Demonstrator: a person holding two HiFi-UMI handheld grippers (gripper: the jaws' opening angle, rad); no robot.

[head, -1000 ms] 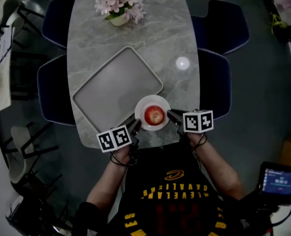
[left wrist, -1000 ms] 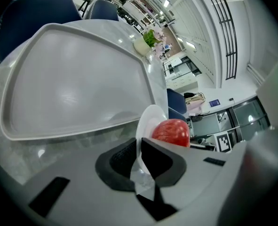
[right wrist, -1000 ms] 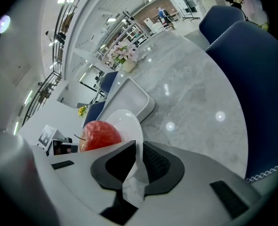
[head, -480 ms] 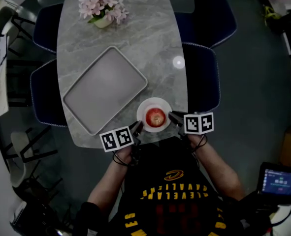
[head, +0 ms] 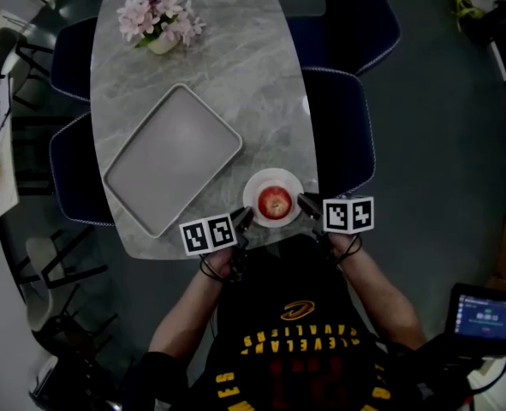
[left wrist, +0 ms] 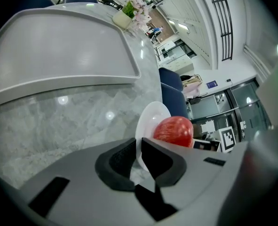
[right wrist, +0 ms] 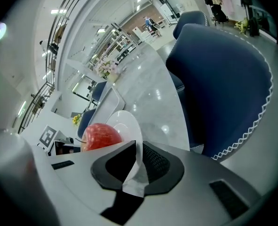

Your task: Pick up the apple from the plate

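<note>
A red apple (head: pixel 275 202) (left wrist: pixel 174 131) (right wrist: pixel 101 135) sits on a small white plate (head: pixel 274 176) near the marble table's front edge. My left gripper (head: pixel 247 217) (left wrist: pixel 139 149) is shut on the plate's left rim (left wrist: pixel 150 121). On the opposite side, my right gripper (head: pixel 302 200) (right wrist: pixel 138 157) is shut on the right rim (right wrist: pixel 127 124). In both gripper views the thin white rim runs between the dark pads and the apple lies just beyond them. Neither gripper touches the apple.
A large grey tray (head: pixel 171 157) lies left of the plate, apart from it. A pot of pink flowers (head: pixel 158 20) stands at the table's far end. Dark blue chairs (head: pixel 342 118) line both sides. A small lit screen (head: pixel 484 315) is at lower right.
The plate with the apple has shifted right, off the tray's corner, with both grippers still on its rim. The head view has also drifted.
</note>
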